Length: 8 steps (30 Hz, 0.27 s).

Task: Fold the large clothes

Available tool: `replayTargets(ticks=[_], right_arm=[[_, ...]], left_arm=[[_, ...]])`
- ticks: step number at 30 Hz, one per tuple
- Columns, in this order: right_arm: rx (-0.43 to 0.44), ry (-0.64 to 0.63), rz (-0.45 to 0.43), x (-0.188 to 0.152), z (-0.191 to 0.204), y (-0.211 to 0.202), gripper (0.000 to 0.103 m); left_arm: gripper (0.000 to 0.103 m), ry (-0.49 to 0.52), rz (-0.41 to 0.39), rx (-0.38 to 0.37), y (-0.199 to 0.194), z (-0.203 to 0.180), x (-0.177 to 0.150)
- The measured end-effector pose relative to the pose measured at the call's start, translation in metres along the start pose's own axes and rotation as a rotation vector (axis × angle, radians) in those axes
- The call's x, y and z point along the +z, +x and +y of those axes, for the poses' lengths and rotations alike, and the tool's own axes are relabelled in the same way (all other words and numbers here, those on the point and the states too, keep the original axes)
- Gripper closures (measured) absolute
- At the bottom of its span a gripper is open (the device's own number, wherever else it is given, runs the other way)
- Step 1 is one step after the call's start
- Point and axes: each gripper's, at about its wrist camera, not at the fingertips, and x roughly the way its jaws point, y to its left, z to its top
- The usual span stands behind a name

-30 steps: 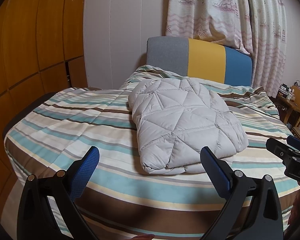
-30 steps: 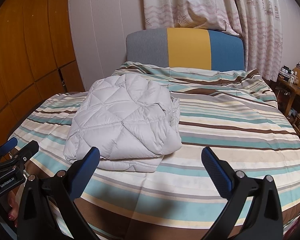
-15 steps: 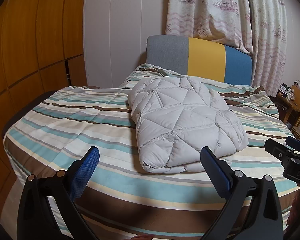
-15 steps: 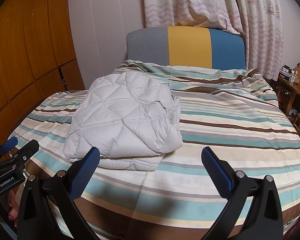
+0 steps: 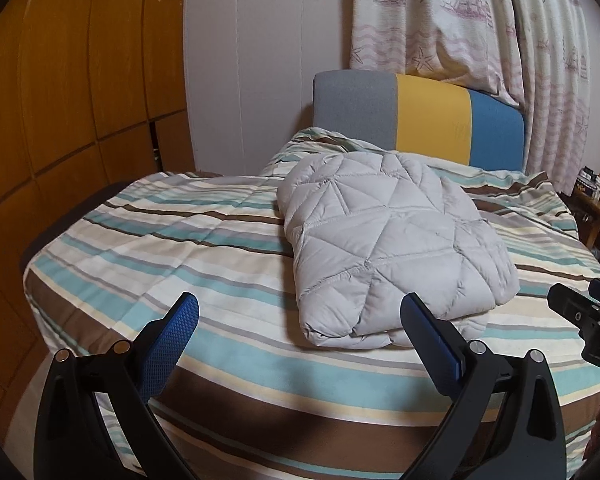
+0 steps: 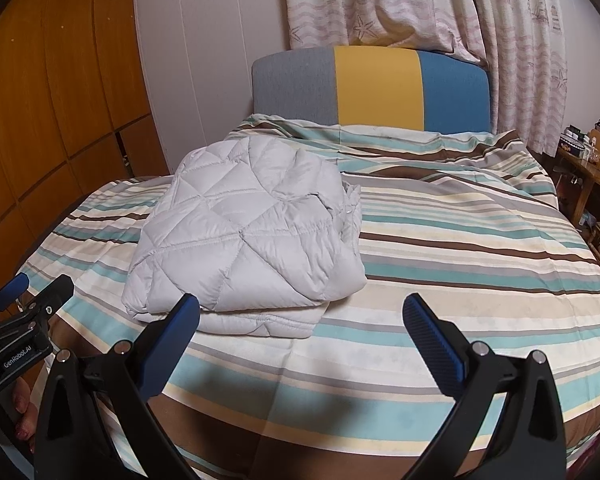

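- A grey quilted jacket [image 5: 392, 248] lies on the striped bed cover [image 5: 160, 248], already folded into a thick bundle, on the left half of the bed and toward the middle of its length.
- The left tool [image 5: 296, 314] has its two blue pads wide apart and holds nothing; it hangs above the near edge of the bed, short of the bundle.
- The right tool [image 6: 300, 314] is also wide open and empty, near the bundle's near right corner but not touching it.
- I judge the jacket to be light and puffy; it is soft, so it will sag and spring open when lifted.
- The smooth shell looks slippery, so a pinch on the padding may slide.
- A better hold is the stitched hem at the near lower edge [image 6: 256, 326], one tool at each corner.
- The loose layers on the right side [image 6: 350, 216] could fall open.
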Motion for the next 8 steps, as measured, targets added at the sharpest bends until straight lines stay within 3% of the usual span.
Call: replayTargets(ticks=[4,8], right_arm=[[0.001,0.014,0.023,-0.001,-0.003,0.01,0.002],[-0.009,0.034,0.051,-0.002,-0.01,0.025,0.002]], left_arm=[[0.003,-0.008,0.07,-0.043,0.016,0.004,0.003],[0.003,-0.008,0.101,-0.021,0.032,0.006,0.0]])
